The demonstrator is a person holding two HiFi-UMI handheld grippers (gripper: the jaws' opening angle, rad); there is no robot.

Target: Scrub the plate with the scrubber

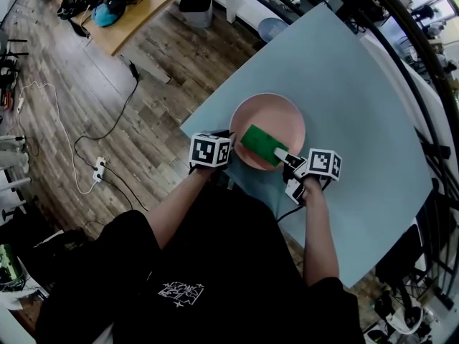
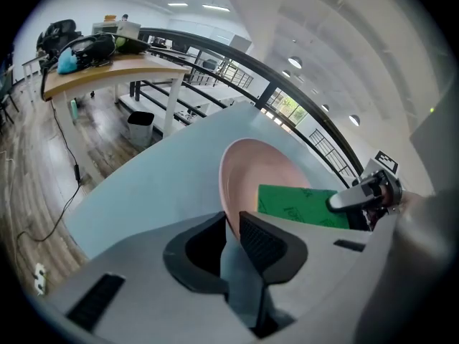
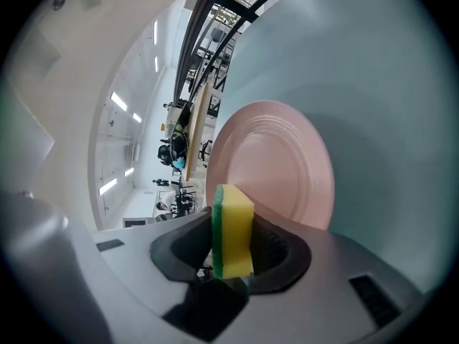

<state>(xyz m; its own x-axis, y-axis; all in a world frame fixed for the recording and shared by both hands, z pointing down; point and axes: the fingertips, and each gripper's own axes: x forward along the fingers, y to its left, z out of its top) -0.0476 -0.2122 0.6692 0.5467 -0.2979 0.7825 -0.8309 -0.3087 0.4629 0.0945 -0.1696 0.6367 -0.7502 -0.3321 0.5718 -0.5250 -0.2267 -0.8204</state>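
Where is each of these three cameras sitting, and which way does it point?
Head view: on the person's head, looking steeply down at the table, both arms showing.
Left gripper view: rides the left tool, jaws shut on the plate rim.
Right gripper view: rides the right tool, jaws holding the scrubber.
All three show the plate.

There is one pink plate [image 1: 278, 115], one green-and-yellow scrubber [image 1: 262, 145] and one pale blue tabletop [image 1: 351, 99]. Two grippers show: left gripper [image 1: 231, 146], right gripper [image 1: 285, 155]. The floor carries one bin [image 1: 195, 7] and one power strip [image 1: 99, 168].
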